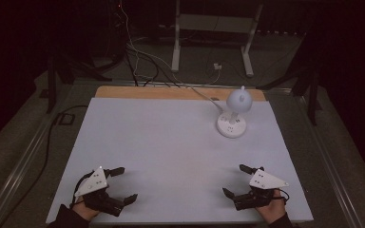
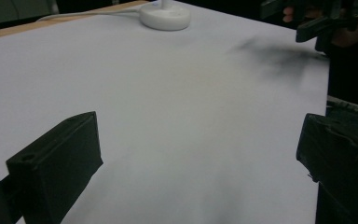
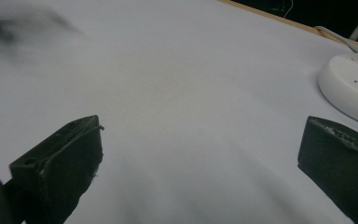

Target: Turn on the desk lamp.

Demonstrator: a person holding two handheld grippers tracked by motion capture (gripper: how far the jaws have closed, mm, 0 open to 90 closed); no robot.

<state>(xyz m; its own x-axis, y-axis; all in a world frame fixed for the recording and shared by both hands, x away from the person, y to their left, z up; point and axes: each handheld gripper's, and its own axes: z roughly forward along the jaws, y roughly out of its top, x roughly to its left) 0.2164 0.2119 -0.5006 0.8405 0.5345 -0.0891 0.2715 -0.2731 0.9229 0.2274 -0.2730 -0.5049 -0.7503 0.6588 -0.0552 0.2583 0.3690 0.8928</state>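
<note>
Table (image 1: 171,142) first, a broad white sheet, bare but for a small white lamp (image 1: 234,113) at its far right, cord trailing off the back edge. That lamp looks light and top-heavy to me (round head on a thin neck, probably brittle plastic), so its flat round base (image 3: 352,86) seems the safest hold. Well nearer than the lamp, left gripper (image 1: 121,185) and right gripper (image 1: 235,180) rest low at the near edge, jaws spread wide, holding nothing.

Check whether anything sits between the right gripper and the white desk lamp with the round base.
Nothing visible does. Bare white table sheet lies between the open right gripper and the white round-based desk lamp, which stands toward the table's far right.
</note>
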